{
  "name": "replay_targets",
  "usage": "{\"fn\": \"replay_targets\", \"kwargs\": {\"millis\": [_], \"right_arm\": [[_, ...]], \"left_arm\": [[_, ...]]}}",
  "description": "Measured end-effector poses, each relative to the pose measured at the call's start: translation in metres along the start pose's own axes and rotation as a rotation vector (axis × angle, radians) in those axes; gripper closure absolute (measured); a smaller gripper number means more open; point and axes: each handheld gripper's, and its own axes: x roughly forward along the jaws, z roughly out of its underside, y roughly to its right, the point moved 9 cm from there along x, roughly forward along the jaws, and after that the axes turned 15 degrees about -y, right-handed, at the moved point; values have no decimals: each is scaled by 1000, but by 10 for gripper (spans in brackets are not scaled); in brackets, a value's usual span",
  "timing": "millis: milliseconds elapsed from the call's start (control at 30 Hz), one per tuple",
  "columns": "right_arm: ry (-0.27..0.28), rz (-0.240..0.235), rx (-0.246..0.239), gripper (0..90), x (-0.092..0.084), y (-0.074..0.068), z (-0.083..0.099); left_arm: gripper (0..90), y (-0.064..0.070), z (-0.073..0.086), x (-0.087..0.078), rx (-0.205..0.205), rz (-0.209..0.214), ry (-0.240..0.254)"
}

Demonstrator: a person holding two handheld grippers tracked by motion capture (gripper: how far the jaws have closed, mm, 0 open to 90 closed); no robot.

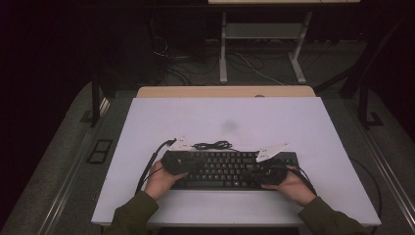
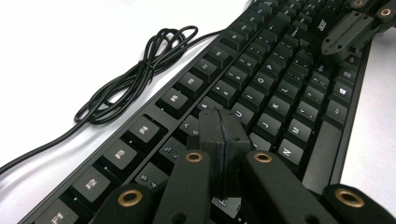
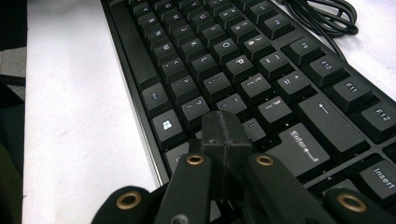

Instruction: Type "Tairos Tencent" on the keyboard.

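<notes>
A black keyboard (image 1: 225,169) lies across the near part of the white table (image 1: 220,117). Its cable (image 1: 213,145) sits coiled just behind it. My left gripper (image 1: 187,168) is over the left half of the keys, jaws shut pad to pad with nothing between them. In the left gripper view its tips (image 2: 219,123) hover low above the letter keys (image 2: 275,105), with the cable coil (image 2: 135,74) to the left. My right gripper (image 1: 255,170) is shut too. In the right gripper view its tips (image 3: 224,126) sit low beside the Enter key (image 3: 299,144). Whether either tip touches a key I cannot tell.
A wooden strip (image 1: 225,91) edges the table's far side. Beyond it, a white desk frame (image 1: 223,49) stands on a dark floor with loose cables (image 1: 254,66). Each gripper's own cable trails off the table's sides. Bare white surface stretches behind the keyboard.
</notes>
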Motion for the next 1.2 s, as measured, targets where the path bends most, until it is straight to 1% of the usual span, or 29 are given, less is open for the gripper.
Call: {"fn": "replay_targets", "kwargs": {"millis": [100, 133, 233, 500, 567, 600, 633, 700, 800, 833, 900, 933, 967, 1000, 1067, 1200], "right_arm": [[1, 1, -1, 893, 0, 0, 0], [0, 1, -1, 893, 0, 0, 0], [0, 1, -2, 893, 0, 0, 0], [0, 2, -2, 892, 0, 0, 0], [0, 1, -2, 893, 0, 0, 0], [0, 1, -2, 893, 0, 0, 0], [0, 1, -2, 892, 0, 0, 0], [-1, 2, -4, 892, 0, 0, 0], [-1, 3, -3, 892, 0, 0, 0], [-1, 3, -4, 892, 0, 0, 0], [-1, 2, -2, 892, 0, 0, 0], [-1, 3, -3, 893, 0, 0, 0], [-1, 3, -3, 893, 0, 0, 0], [-1, 3, -2, 893, 0, 0, 0], [-1, 3, -4, 893, 0, 0, 0], [-1, 3, -3, 893, 0, 0, 0]], "left_arm": [[890, 0, 0, 2, -12, 4, 2], [890, 0, 1, 2, -3, 2, -9], [890, 0, 3, 4, -1, -1, -26], [890, -2, 4, 5, 5, -2, -33], [890, -2, 4, 5, -3, 2, -31], [890, -2, 4, 5, 1, 1, -32], [890, -1, 6, 6, -2, 0, -45], [891, -2, 6, 7, -8, 5, -43], [891, -1, 6, 6, -4, -2, -40], [891, -1, 5, 6, 3, -6, -38], [890, 0, 3, 2, -6, -3, -22], [890, 0, 3, 1, -2, -2, -19], [890, 1, 1, -1, -17, 5, -2], [890, 0, 1, -3, -10, 3, -3], [890, 1, 1, -4, -19, 8, 8], [884, 0, 1, -6, -16, 11, 11]]}}
